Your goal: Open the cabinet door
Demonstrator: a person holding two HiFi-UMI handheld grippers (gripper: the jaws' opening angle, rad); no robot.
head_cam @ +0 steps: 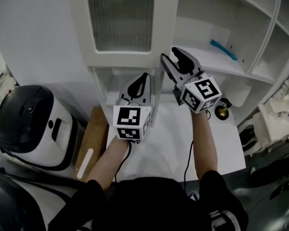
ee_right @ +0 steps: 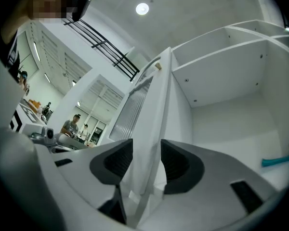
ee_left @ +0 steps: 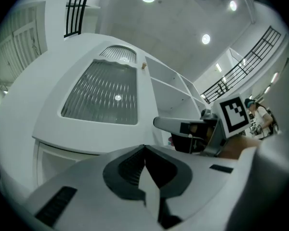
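Both forearms reach forward side by side over the table (head_cam: 168, 148), claws tipped slightly up at the cabinet (head_cam: 202, 8). Its door (head_cam: 82, 28) stands swung open ahead of the left claw (head_cam: 143, 78) and just left of the right claw (head_cam: 171, 54). Only the right gripper view shows the door's free edge standing between the released right claw's wide-apart jaws, while the left gripper view shows the left claw clenched on nothing below the ribbed pane (ee_left: 103, 93). An appliance (head_cam: 33, 119) sits well left of the left claw, and a teal tool (head_cam: 224, 49) lies on a shelf right of the right claw.
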